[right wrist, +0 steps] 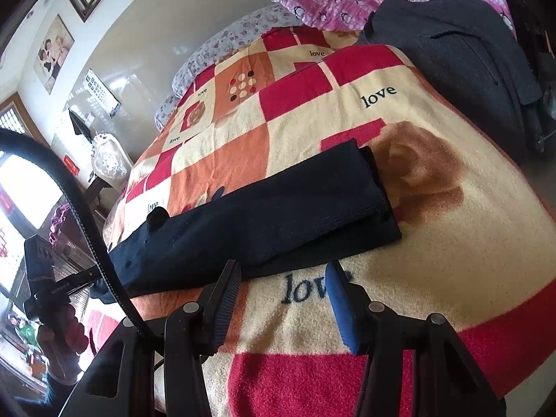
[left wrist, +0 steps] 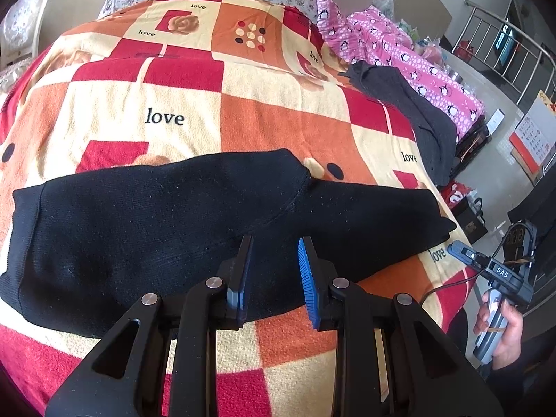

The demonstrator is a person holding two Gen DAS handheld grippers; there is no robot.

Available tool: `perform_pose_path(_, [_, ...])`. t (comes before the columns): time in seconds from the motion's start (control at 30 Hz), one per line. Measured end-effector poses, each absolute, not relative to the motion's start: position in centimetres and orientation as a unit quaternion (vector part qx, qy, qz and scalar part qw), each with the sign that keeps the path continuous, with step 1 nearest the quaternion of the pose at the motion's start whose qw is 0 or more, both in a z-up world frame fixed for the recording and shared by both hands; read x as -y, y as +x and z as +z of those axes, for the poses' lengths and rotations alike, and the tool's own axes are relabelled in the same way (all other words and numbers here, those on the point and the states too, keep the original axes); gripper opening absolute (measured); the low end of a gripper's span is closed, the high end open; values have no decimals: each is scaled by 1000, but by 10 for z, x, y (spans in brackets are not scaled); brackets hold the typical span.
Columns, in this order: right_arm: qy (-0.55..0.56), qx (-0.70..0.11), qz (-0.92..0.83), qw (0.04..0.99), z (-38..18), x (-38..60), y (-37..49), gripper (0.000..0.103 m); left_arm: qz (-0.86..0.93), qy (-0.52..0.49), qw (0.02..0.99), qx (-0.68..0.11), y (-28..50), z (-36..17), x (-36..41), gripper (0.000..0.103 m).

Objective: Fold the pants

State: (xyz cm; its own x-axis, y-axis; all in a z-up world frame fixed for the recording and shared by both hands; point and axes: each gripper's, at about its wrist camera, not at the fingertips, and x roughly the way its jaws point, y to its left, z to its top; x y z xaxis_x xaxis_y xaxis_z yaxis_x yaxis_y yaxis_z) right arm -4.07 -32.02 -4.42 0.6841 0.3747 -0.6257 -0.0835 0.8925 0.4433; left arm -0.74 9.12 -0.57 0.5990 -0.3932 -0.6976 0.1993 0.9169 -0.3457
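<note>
I find the black pants (left wrist: 180, 215) lying flat across the near part of the patterned blanket (left wrist: 278, 111), one leg laid over the other lengthwise, waistband at the left end in the left wrist view and both cuffs stacked at the right end. I judge the first fold done; the crosswise folds that would shorten the pants appear not yet made. My left gripper (left wrist: 274, 274) hangs over the near edge of the pants, its jaws narrowly apart and holding nothing. My right gripper (right wrist: 283, 299) sits over bare blanket just short of the cuff end (right wrist: 368, 191), jaws spread wider and empty. Count: one pair of pants in work, two grippers, one blanket. Beyond these I note one dark grey garment (left wrist: 410, 104) and one pink penguin-print cloth (left wrist: 399, 52) at the far right side of the bed, both well apart from the pants
</note>
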Motion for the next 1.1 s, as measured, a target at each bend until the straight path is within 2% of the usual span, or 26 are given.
perform_pose_path(0.1, [211,-370,122,896,-46,331,-42,48,-174,-137,883,-414,-7,-2,-94,25])
perform_pose_path(0.17, [223,-369,121,894,-48,338,-41,49,-180,-144,882,-412,-6,0,-93,31])
perform_pose_path(0.23, [228,-368,119,893,-48,342,-39,49,-185,-149,882,-407,-4,1,-89,57])
perform_pose_path(0.27, [229,-367,119,893,-48,343,-38,49,-190,-153,882,-403,-4,1,-87,59])
perform_pose_path(0.63, [265,-371,108,883,-55,346,-2,49,-194,-135,873,-427,6,-13,-68,59])
perform_pose_path(0.67, [278,-361,111,883,-57,350,1,45,-192,-137,872,-429,6,-15,-69,59])
perform_pose_path(0.7, [289,-353,112,883,-59,354,5,35,-189,-138,872,-429,5,-16,-70,59])
perform_pose_path(0.73, [293,-352,113,882,-60,356,8,15,-185,-139,873,-430,4,-17,-72,59])
perform_pose_path(0.77, [294,-348,116,883,-59,357,10,10,-180,-139,874,-430,3,-17,-75,59])
perform_pose_path(0.83, [276,-334,120,893,-49,355,4,7,-172,-137,877,-427,0,-15,-81,59])
perform_pose_path(0.93, [193,-321,111,921,-28,339,-14,6,-159,-139,885,-415,-4,-14,-93,59])
perform_pose_path(1.0, [152,-351,87,920,-36,333,-13,6,-149,-144,885,-417,-2,-18,-99,59])
perform_pose_path(1.1, [150,-382,74,909,-54,337,-9,6,-134,-152,881,-428,0,-24,-105,59])
